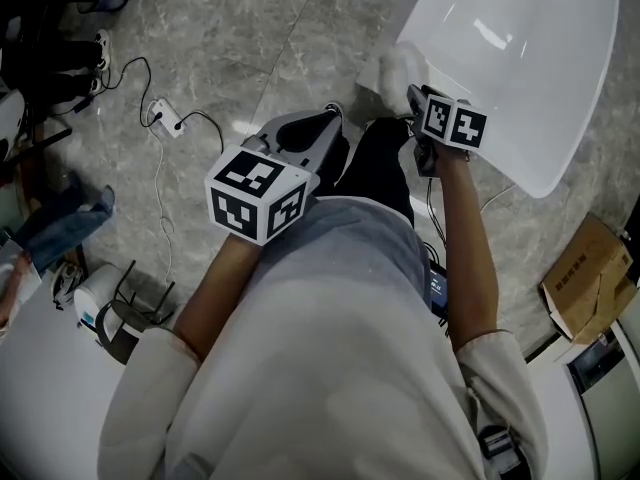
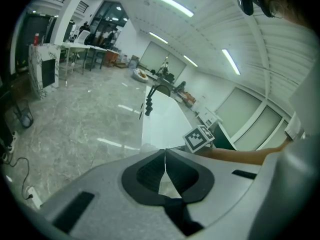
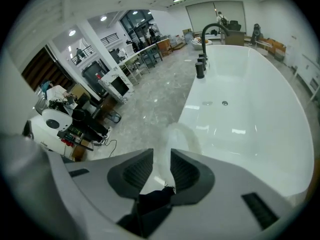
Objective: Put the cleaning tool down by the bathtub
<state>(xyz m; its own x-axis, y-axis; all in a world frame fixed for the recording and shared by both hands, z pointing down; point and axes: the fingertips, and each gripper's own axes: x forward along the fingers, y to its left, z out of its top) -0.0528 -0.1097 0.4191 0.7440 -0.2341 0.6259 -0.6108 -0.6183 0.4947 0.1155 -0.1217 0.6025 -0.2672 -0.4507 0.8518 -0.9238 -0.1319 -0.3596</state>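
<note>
The cleaning tool (image 1: 392,68), a soft white pad, lies at the near left rim of the white bathtub (image 1: 520,68), over the marble floor. My right gripper (image 1: 412,95) hangs just beside it, jaws apart. In the right gripper view the tool (image 3: 179,134) shows blurred beyond the gap of my right gripper (image 3: 159,159), and no pad presses on it. The bathtub (image 3: 250,109) fills that view's right side. My left gripper (image 1: 332,116) is held in front of the person's body, away from the tub. In its own view the left gripper (image 2: 164,153) is shut on nothing.
A dark tap (image 3: 207,34) stands at the tub's far end. A power strip with cables (image 1: 165,118) lies on the floor at the left. A cardboard box (image 1: 590,278) sits at the right, and a white appliance (image 1: 95,303) at the lower left.
</note>
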